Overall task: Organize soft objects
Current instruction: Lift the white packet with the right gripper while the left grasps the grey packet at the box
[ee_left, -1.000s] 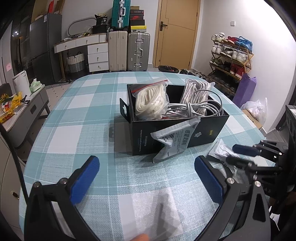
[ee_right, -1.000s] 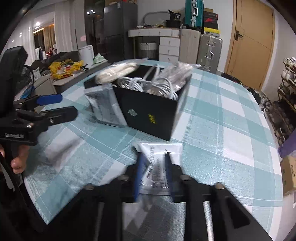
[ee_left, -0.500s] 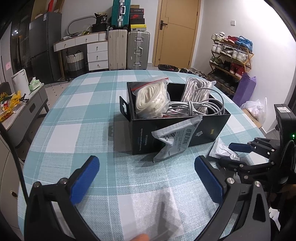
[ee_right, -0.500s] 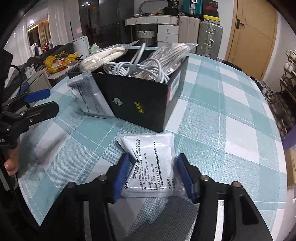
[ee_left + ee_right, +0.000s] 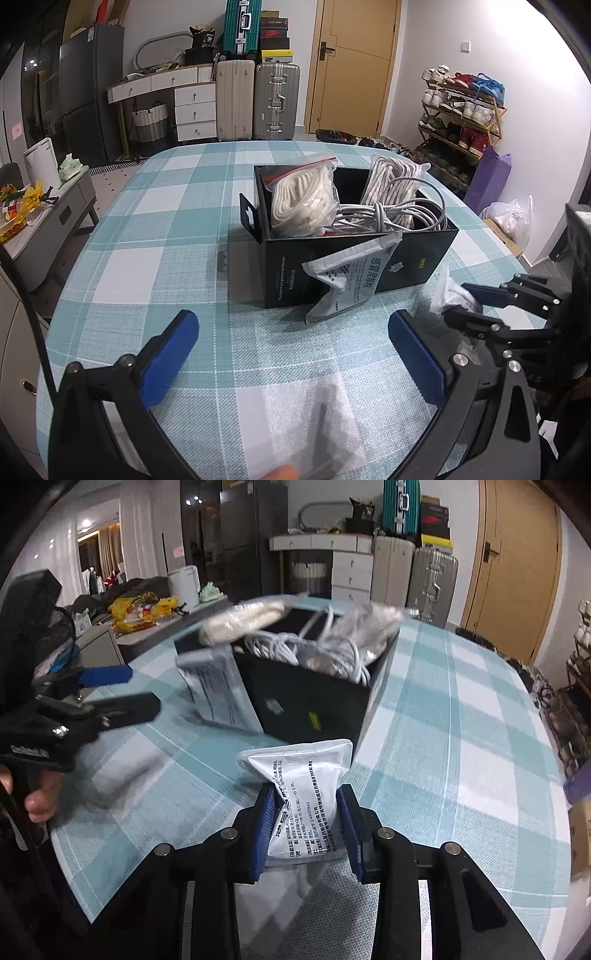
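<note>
A black box [image 5: 354, 258] on the checked table holds a bagged white roll [image 5: 303, 199], white cables [image 5: 384, 218] and a rope bundle [image 5: 391, 177]. A grey pouch [image 5: 351, 277] leans against the box's front. My right gripper [image 5: 306, 812] is shut on a white pouch [image 5: 299, 775] and holds it off the table near the box's corner [image 5: 317, 709]. It also shows in the left wrist view [image 5: 465, 306] with the pouch [image 5: 448, 295]. My left gripper [image 5: 291, 339] is open and empty, in front of the box.
A white foam sheet [image 5: 299, 424] lies on the table below my left gripper. Suitcases [image 5: 258, 99], drawers and a door stand at the back. A shoe rack [image 5: 461, 110] is at the right, a low cabinet [image 5: 40, 214] at the left.
My right gripper opened around the white pouch, then closed on it and raised it off the table. The left gripper has not moved.
</note>
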Available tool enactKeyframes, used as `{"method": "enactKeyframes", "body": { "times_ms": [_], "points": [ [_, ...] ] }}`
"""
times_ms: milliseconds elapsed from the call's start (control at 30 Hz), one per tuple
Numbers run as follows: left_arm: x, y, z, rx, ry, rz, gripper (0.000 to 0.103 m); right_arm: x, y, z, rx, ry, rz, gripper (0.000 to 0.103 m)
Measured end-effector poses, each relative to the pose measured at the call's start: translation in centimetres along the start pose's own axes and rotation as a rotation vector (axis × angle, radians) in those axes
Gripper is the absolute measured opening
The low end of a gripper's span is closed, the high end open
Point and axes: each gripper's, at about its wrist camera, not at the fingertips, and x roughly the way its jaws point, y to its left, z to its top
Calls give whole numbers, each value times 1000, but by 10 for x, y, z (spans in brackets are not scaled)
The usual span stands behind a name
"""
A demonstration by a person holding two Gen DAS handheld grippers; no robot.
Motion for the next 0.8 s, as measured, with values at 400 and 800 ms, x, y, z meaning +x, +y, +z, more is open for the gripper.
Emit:
{"method": "enactKeyframes", "body": {
  "times_ms": [400, 800],
  "points": [
    [-11, -8, 8, 24, -42, 21, 103, -72, -17, 35, 97, -246, -31, 34],
    [25, -36, 7, 35, -20, 95, 101, -65, -26, 39, 133, -232, -48, 35]
  ]
}}
